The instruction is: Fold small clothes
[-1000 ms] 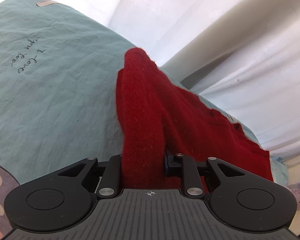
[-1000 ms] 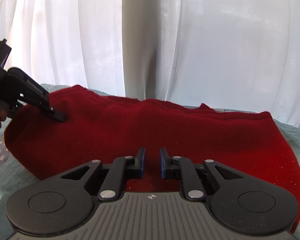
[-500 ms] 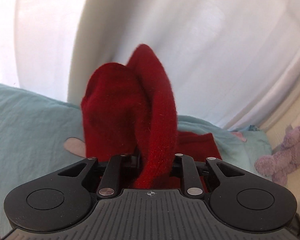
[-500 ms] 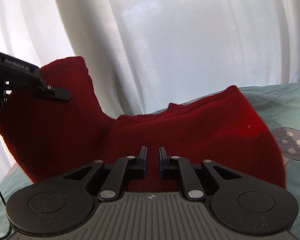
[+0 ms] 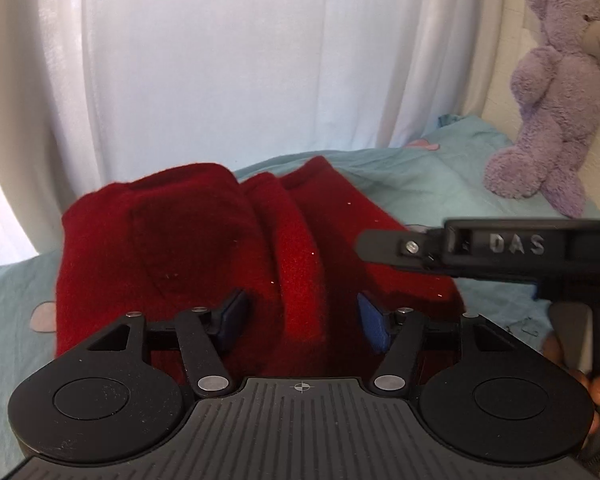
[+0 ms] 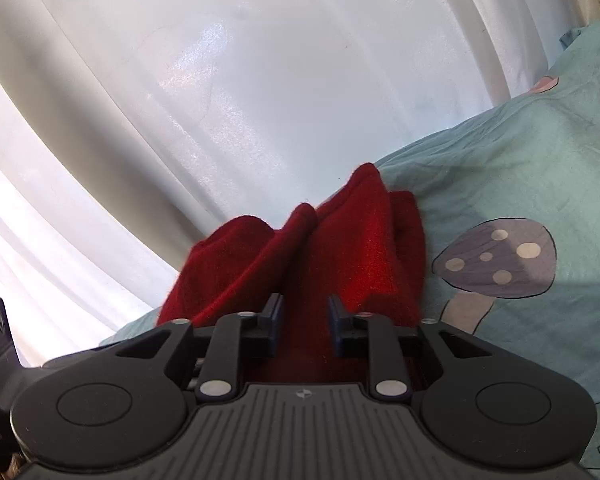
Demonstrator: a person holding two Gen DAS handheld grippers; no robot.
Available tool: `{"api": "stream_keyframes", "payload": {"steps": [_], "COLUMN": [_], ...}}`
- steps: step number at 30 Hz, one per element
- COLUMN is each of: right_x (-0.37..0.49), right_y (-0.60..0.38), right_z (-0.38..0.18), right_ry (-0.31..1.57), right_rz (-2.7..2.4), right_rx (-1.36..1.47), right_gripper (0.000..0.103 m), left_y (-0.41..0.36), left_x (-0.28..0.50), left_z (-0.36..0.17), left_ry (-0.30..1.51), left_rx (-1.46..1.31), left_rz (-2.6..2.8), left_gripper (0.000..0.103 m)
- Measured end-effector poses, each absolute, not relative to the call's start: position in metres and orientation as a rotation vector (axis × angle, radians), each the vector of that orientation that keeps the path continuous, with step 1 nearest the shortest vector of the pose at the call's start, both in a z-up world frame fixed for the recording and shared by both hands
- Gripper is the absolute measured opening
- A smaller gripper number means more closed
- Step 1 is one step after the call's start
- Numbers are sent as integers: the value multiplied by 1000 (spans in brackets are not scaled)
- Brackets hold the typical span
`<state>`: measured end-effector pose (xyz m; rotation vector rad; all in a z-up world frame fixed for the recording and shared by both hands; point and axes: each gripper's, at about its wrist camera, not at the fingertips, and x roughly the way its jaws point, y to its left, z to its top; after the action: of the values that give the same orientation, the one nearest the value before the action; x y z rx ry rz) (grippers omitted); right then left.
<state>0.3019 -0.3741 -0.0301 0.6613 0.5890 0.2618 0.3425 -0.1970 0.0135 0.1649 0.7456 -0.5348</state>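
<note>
We are in the middle of a fold: the red knitted garment (image 5: 188, 248) lies bunched on the pale green bedsheet (image 5: 412, 176), one side brought over onto the other so that thick ridges of cloth stand up along its middle. Our left gripper (image 5: 300, 316) has its jaws spread wide, the blue pads (image 5: 374, 326) set well apart, with a ridge of the red knit rising between them but not pinched — it reads to us as a let-go, the fold just laid. Our right gripper (image 6: 302, 314) sits low over the near edge of the garment with its fingers on either side of a fold of red cloth; the gap is narrow and the knit fills it, yet we cannot tell whether the pads are truly clamped on it or only straddling it. In the left wrist view the right tool reaches in level from the right side, its finger over the garment's right edge, the hand (image 5: 580, 376) behind it low at the frame's edge. Both tools point forward toward the white curtain (image 5: 228, 64), close together and near the sheet. Next, we judge, the heap needs flattening and squaring — both edges aligned before any further fold. A purple plush bear (image 5: 556, 96) sits well apart at the right.
</note>
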Motion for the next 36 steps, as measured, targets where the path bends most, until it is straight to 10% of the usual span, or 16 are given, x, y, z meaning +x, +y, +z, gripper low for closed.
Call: {"api": "stream_keyframes", "payload": {"steps": [8, 21, 23, 26, 36], "right_x": [326, 403, 414, 418, 348], "right_y": [-361, -295, -285, -276, -292], "right_z": [-19, -37, -43, -46, 37], "right_ry": [645, 906, 920, 931, 546], "right_rz": [446, 640, 649, 606, 541], "right_rx": [750, 798, 767, 728, 428], "right_gripper": [86, 86, 75, 24, 18], "left_y": [-125, -92, -94, -85, -79], "left_x": [293, 301, 299, 298, 293], "left_z": [54, -11, -13, -13, -8], "left_ry": [698, 851, 848, 869, 867], "left_rx": [-16, 81, 99, 48, 4], "left_rz": [-560, -331, -327, -294, -276], "left_gripper": [74, 71, 72, 73, 78]}}
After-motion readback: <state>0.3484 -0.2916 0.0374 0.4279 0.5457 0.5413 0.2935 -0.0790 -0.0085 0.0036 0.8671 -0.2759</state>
